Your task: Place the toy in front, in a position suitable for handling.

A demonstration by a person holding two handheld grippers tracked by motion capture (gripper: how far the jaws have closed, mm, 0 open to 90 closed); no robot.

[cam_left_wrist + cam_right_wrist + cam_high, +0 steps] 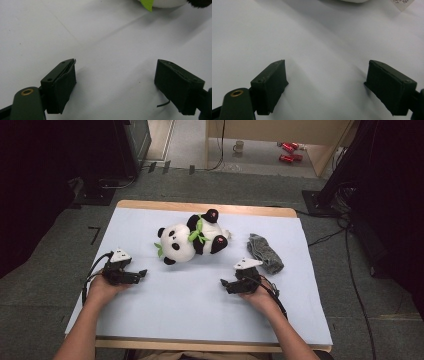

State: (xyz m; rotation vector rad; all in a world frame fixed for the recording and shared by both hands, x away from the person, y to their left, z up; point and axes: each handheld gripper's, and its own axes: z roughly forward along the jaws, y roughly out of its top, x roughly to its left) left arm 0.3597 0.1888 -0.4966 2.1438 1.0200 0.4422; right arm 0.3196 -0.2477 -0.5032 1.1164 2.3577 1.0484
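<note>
Jaws of both grippers are seen standing wide apart, nothing between them; only the bare white sheet lies under each pair. The left gripper (134, 275) is held low at the near left of the worktop (150, 310), the right gripper (231, 285) at the near right, both resting on or just above the sheet; contact cannot be told. Both point inward and slightly forward.

The toy panda (192, 239) lies on its side past the grippers, about mid-worktop, apart from both. Its white edge and a green leaf (147, 3) are caught at the top of the left gripper view.

Step judged: the start, approach not yet made. The next move is judged to call for one or both grippers to be carried forward to the panda and closed on a limb or the soft body.

A grey cloth (265, 252) lies bunched to the panda's right, near the far right edge.

Room: grey floor, cables, dark stands either side; a mug (239, 146) and red cans (287, 151) are noted on the floor beyond.
</note>
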